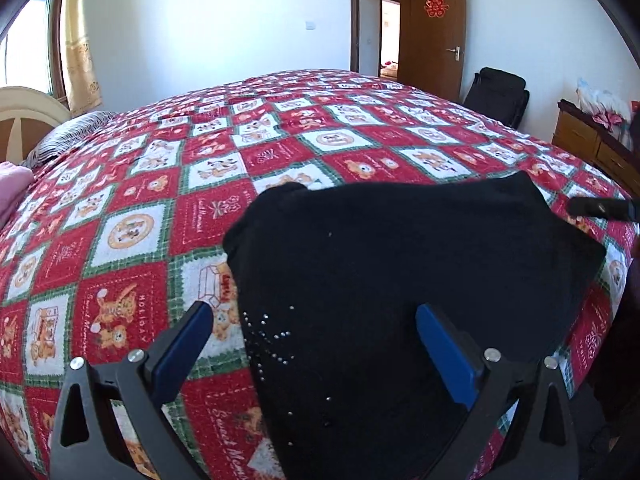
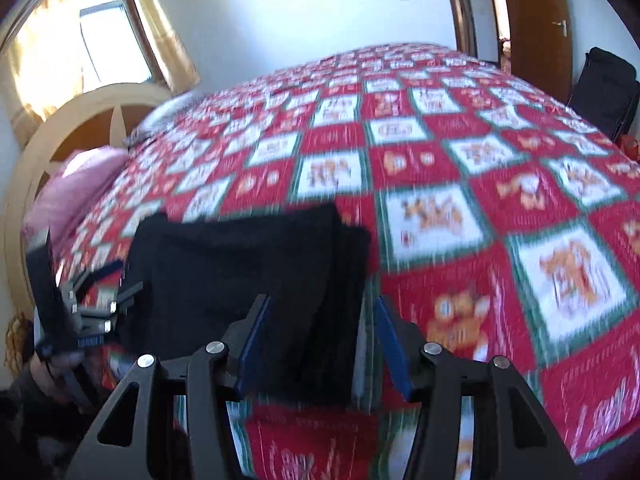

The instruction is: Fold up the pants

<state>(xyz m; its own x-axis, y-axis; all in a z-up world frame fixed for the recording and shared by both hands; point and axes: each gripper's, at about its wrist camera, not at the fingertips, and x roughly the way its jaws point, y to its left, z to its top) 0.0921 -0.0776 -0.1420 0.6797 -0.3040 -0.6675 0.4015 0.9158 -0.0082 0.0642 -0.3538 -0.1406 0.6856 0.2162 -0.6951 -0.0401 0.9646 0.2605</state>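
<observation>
The black pants (image 1: 400, 272) lie folded into a compact block on the red patchwork bedspread (image 1: 132, 200), with small rhinestones near the front edge. My left gripper (image 1: 314, 322) is open, its blue pads spread over the near left part of the pants, holding nothing. In the right wrist view the pants (image 2: 240, 280) show as a folded stack with layered edges on the right. My right gripper (image 2: 320, 318) is open above the stack's near right edge. The left gripper (image 2: 96, 304) shows at the far left, and the right gripper's tip (image 1: 600, 208) shows at the right edge of the left wrist view.
The bedspread (image 2: 480, 160) covers a large bed. A headboard (image 2: 60, 140) and pink pillow (image 2: 76, 196) are at the left, a wooden dresser (image 1: 592, 140) and a black chair (image 1: 498, 94) at the right, and an open door (image 1: 432, 28) beyond.
</observation>
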